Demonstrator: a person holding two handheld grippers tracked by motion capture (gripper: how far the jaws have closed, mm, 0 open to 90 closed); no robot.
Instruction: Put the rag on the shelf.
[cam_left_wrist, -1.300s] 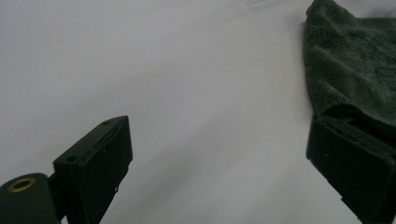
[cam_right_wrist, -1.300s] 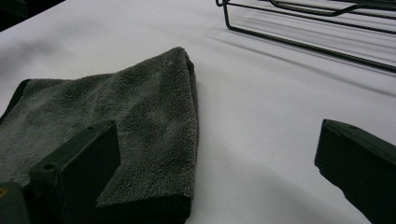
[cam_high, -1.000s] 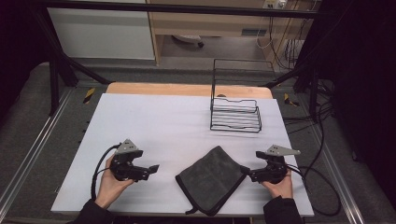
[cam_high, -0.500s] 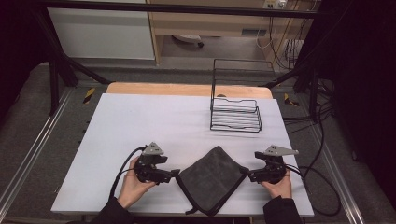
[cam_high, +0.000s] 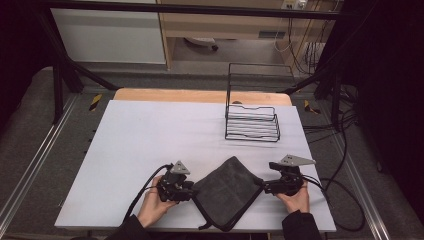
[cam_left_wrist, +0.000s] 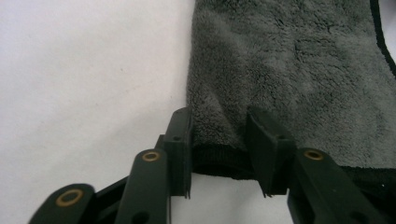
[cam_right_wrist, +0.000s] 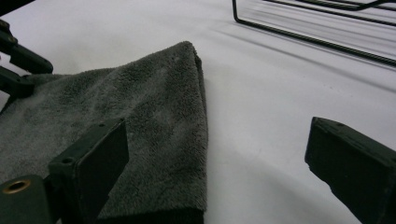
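The table (cam_high: 150, 145) is covered by a white sheet, with a wooden strip left bare at its far edge. A black wire rack (cam_high: 251, 121) is set toward the far right of the table, upright, well apart from both hands. A dark grey towel (cam_high: 227, 190) is spread at the near edge, between the two hands, one corner pointed toward the rack. The left tool (cam_left_wrist: 219, 140) is seen at the towel's left edge, its jaws partly closed around a pinched fold of the hem. The right tool (cam_right_wrist: 215, 172) is held released, jaws wide apart, astride the towel's right corner, which lies flat on the table.
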